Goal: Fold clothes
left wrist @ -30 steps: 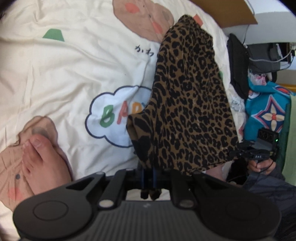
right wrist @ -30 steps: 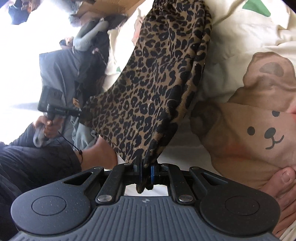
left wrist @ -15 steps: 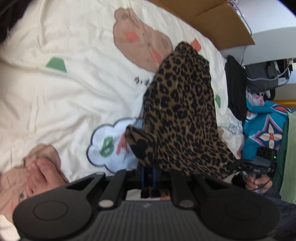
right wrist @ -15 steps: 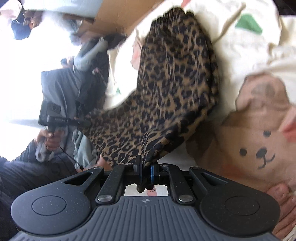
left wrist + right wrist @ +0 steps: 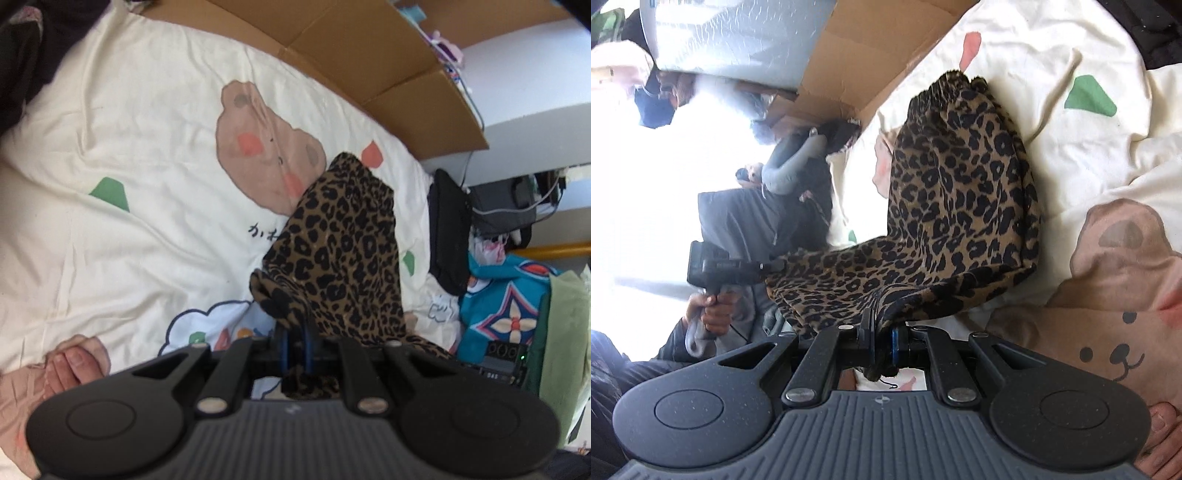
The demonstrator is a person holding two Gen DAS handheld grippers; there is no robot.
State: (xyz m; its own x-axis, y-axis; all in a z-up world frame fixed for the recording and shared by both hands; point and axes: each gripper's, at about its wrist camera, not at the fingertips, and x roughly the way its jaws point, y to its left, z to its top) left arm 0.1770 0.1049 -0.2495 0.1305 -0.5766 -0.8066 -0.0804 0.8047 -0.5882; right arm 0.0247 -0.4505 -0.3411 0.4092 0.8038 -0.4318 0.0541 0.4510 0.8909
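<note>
A leopard-print garment [image 5: 343, 251] lies on a cream bedspread [image 5: 129, 147] printed with bears; its gathered waistband end rests far from me. My left gripper [image 5: 295, 332] is shut on one near corner of the garment and holds it above the bed. My right gripper [image 5: 881, 332] is shut on the other near corner of the same garment [image 5: 960, 206]. The near hem hangs stretched between the two grippers, folding over toward the waistband. The left gripper also shows from the side in the right wrist view [image 5: 738, 266].
Flattened cardboard [image 5: 369, 62] lines the far edge of the bed. A black bag [image 5: 447, 236] and a teal patterned cloth [image 5: 509, 310] lie beside the bed. Bare toes [image 5: 70, 363] rest on the bedspread near the grippers. A pile of grey and dark clothes [image 5: 768, 206] sits beyond.
Both grippers have carried the near hem forward toward the waistband. The garment now looks shorter and more bunched, and more bedspread shows.
</note>
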